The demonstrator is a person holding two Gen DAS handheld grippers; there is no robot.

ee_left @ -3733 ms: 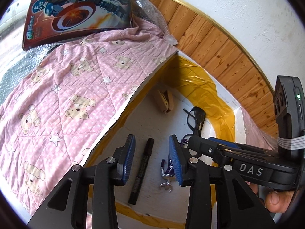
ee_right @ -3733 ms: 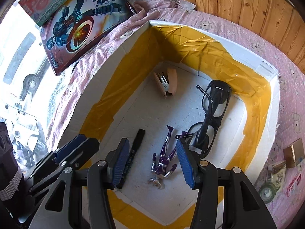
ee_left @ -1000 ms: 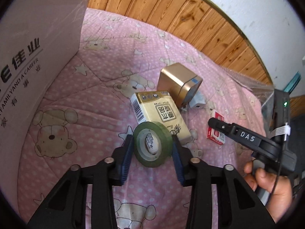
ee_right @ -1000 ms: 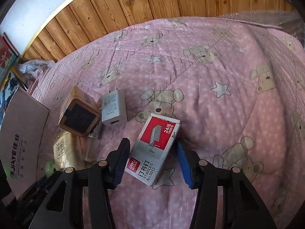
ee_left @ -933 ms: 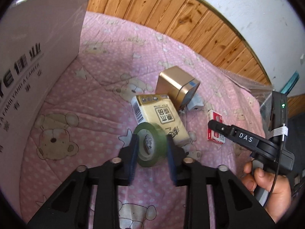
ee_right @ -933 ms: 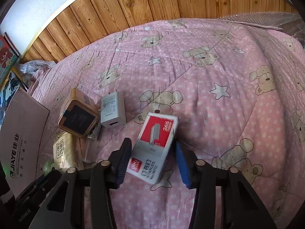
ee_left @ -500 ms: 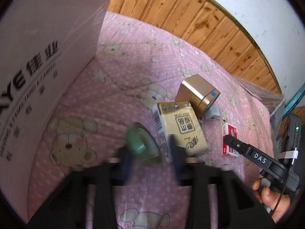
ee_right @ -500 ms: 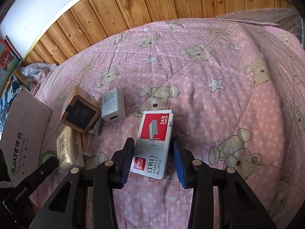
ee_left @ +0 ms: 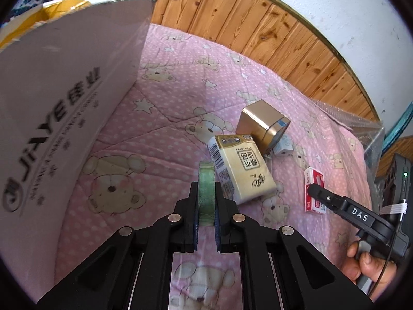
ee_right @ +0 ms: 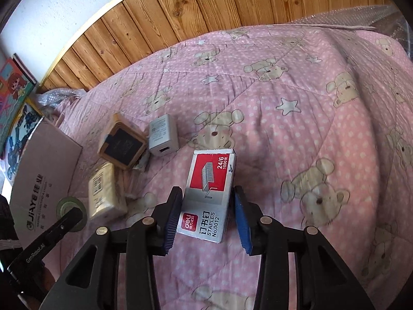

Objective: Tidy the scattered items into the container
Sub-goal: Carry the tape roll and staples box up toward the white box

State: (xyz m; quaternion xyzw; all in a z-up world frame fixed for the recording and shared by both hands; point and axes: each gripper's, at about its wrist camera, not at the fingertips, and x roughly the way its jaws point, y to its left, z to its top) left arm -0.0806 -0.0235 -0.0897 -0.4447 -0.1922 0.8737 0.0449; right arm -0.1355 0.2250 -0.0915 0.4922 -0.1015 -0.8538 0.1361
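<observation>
The left gripper (ee_left: 206, 206) is clamped on a green roll of adhesive tape (ee_left: 206, 193) held edge-on above the pink bear-print quilt (ee_left: 167, 98), its flat faces against the pads and its hole hidden, beside a large cardboard box printed JIAYE (ee_left: 64, 82) whose interior is out of sight. The right gripper (ee_right: 207, 214) grips a red-and-grey cardboard box of staples (ee_right: 210, 188) by its long sides — long axis pointing away from the camera, label up, near end tilted toward the quilt. Nearby lie a cream tissue packet (ee_left: 240, 165), a gold square tin (ee_left: 263, 126) and a grey plug-in charger (ee_right: 162, 139), the last mostly hidden behind the tin in the left view.
</observation>
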